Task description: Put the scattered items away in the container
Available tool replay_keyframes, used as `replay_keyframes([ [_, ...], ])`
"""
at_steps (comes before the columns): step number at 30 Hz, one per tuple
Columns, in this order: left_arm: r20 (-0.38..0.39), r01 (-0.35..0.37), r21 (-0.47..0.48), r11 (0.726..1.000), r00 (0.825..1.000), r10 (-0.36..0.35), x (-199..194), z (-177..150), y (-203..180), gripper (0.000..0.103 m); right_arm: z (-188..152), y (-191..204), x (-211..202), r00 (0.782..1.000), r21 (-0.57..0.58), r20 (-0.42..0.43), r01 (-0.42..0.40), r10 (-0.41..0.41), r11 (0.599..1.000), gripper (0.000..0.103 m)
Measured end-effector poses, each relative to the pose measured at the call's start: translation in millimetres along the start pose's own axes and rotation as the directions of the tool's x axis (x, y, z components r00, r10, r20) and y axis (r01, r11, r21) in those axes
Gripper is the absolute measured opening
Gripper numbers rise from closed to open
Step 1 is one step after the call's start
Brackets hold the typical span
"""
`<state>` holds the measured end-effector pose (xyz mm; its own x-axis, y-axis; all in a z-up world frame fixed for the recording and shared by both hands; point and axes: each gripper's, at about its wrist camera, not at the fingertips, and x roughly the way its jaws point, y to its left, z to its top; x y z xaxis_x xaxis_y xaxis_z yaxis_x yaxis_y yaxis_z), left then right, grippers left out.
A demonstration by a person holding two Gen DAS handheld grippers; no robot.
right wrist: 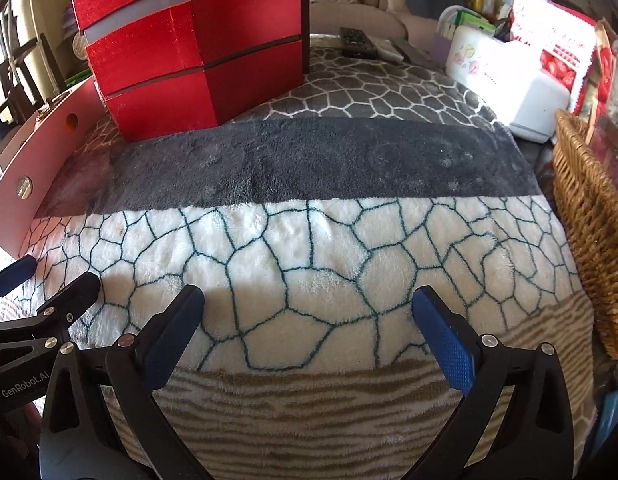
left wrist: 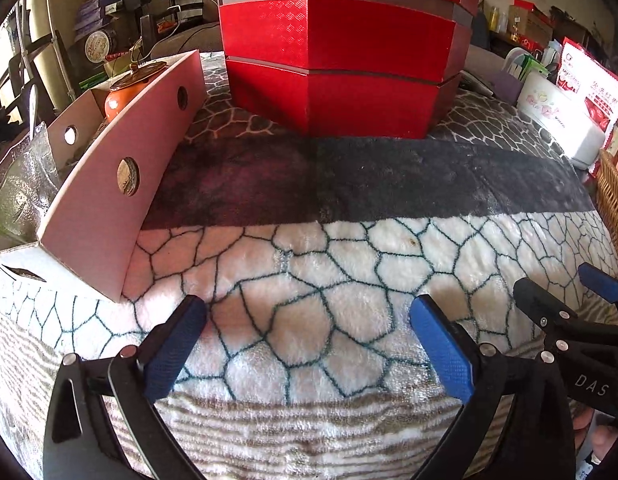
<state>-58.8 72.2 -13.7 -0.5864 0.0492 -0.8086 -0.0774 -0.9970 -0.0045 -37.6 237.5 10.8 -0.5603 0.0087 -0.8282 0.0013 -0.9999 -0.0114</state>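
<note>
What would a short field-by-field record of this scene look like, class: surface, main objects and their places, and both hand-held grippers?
surface: patterned fleece blanket
centre back: stacked red boxes
left: open cardboard box holding an orange jar
right: wicker basket, white container
left hand-held gripper: open, nothing between the fingers
right hand-held gripper: open, nothing between the fingers

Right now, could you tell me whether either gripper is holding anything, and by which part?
Nothing is held. The left gripper and right gripper both stand open over the blanket, with nothing between their fingers.
</note>
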Motion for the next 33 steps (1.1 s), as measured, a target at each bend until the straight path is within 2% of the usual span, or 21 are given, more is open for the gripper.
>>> replay_keyframes([
  [33,-0.001,-0.005,0.004,1.000,1.000,0.005,1.1,-0.9,-1.6,0.103,-0.4,1.5,0.4,1.000,-0.001,-0.001,0.002,-0.002,1.000,0.103],
])
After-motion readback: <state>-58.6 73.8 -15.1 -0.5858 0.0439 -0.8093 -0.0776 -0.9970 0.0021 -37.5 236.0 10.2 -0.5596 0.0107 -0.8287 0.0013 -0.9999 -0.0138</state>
